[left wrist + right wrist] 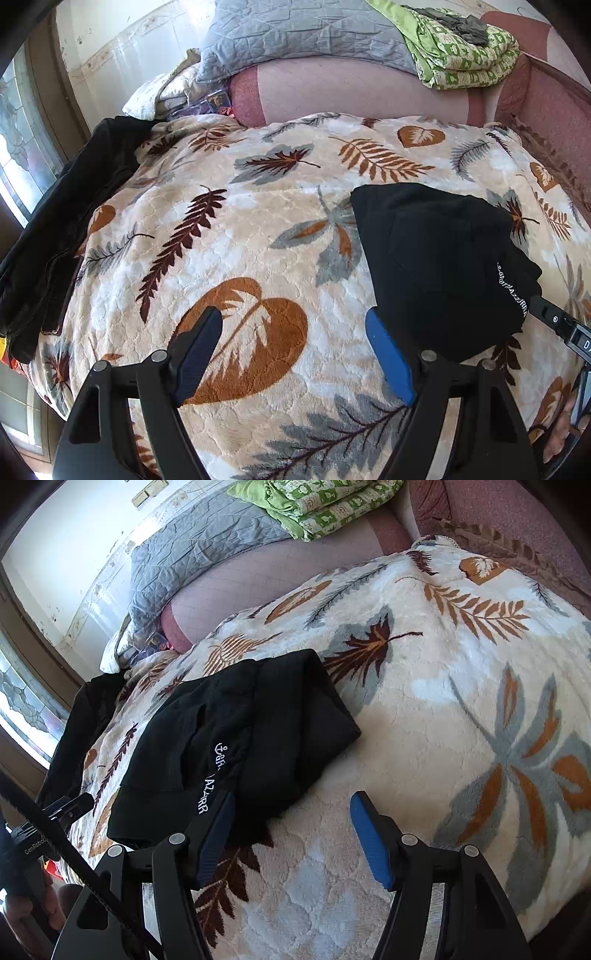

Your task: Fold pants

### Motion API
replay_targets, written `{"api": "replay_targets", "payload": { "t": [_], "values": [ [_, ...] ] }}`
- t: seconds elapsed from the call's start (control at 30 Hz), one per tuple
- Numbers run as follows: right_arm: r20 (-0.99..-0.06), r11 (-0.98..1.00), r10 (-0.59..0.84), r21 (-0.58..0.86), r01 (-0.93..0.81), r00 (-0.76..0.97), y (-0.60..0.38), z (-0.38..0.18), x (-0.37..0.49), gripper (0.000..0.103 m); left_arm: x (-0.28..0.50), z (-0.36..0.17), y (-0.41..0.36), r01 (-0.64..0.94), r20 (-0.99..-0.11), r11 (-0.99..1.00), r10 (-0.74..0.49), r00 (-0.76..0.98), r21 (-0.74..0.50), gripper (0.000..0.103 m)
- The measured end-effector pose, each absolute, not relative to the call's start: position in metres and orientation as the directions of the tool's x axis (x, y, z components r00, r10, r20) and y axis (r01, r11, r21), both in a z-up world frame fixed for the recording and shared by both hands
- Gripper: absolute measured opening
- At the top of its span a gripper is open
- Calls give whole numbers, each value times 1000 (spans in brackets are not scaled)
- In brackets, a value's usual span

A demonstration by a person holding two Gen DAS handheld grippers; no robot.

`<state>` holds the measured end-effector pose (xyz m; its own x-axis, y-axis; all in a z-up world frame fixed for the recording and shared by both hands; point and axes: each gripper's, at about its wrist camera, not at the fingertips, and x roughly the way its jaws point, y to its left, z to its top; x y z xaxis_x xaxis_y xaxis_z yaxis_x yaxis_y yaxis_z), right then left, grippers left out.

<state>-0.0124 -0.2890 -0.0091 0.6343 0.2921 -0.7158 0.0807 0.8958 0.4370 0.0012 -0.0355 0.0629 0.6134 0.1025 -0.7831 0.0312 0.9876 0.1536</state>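
In the left wrist view, the left tool is held with jaws spread and empty above a leaf-patterned blanket, while the folded black pants lie just beyond its right finger. In the right wrist view, the right tool is likewise seen spread and empty, the pants lying by its left finger.
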Motion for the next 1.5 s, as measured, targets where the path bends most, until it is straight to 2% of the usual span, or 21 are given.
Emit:
{"api": "replay_targets", "payload": {
  "t": [0.77, 0.83, 1.0, 1.2, 1.37, 1.5],
  "values": [
    [-717, 900, 289, 430, 76, 634, -287, -11, -11, 74, 12, 45, -34, 59, -832, 993, 51, 553, 100, 79],
    [-717, 900, 291, 431, 74, 634, -286, -11, -10, 74, 15, 43, -31, 65, -841, 996, 16, 540, 61, 79],
    [-700, 875, 345, 480, 55, 626, -286, -11, -7, 74, 45, 38, -20, 130, -837, 969, -248, 489, -211, 79],
    [-687, 813, 460, 580, 43, 563, -290, -19, 16, 74, 89, 16, -22, 158, -818, 910, -414, 399, -383, 79],
    [-658, 756, 517, 651, 67, 548, -294, -25, 35, 79, 114, 6, -28, 165, -786, 862, -506, 355, -480, 85],
    [-647, 741, 519, 666, 83, 558, -292, -28, 57, 79, 129, 5, -30, 159, -787, 857, -513, 343, -489, 86]
  ]
}}
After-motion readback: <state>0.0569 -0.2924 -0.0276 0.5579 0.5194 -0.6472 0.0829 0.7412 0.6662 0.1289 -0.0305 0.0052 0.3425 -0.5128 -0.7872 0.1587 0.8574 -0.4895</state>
